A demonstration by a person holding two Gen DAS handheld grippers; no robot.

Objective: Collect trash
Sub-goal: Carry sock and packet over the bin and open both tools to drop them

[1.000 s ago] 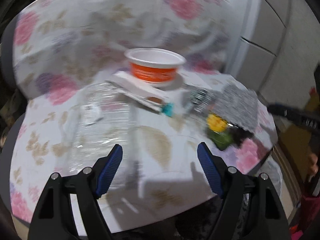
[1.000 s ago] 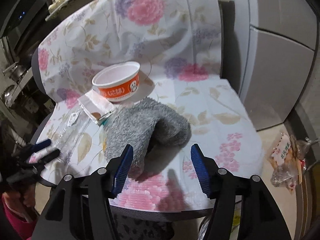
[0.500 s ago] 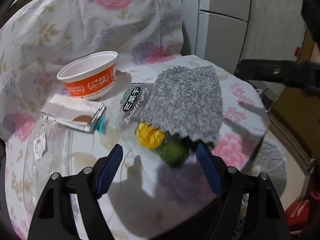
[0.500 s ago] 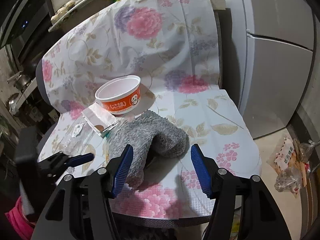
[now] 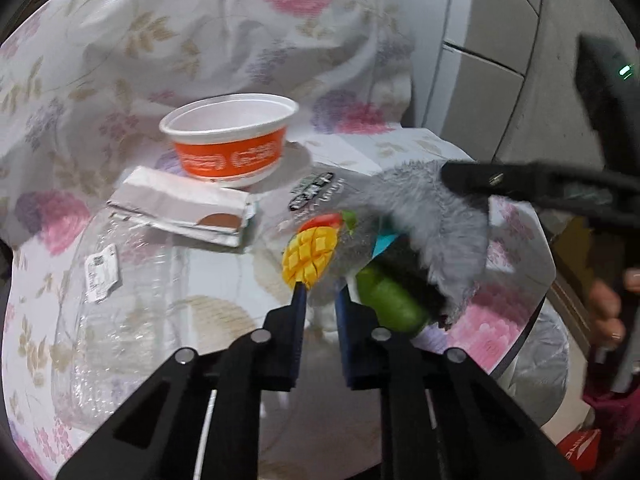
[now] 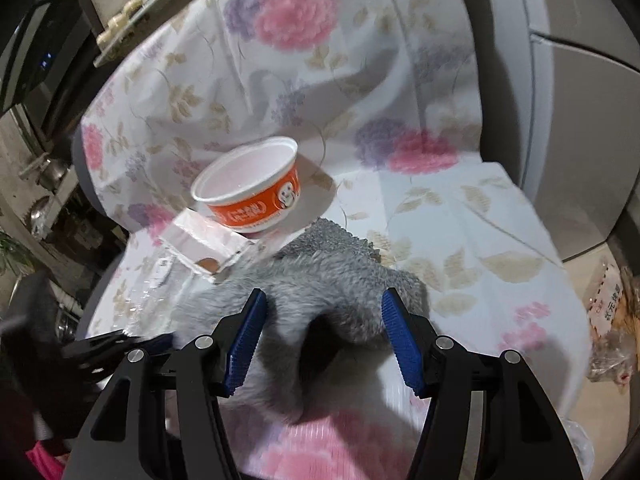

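Left gripper (image 5: 320, 294) nearly closed, tips pinching the near edge of the mango snack bag (image 5: 316, 248), which lies directly ahead, half hidden under the grey sock (image 5: 440, 216) ahead and to the right. Long axis of the bag running away from the tips, toward the orange cup (image 5: 232, 148) further ahead and left. Clearly the nearer claw for this piece.

Right gripper (image 6: 322, 336) wide apart, hovering over the grey sock (image 6: 328, 280), grasping nothing.

Half a second ago: left fingers fully spread, short of the bag; now closed in on its edge. Right one lower and closer to the sock.
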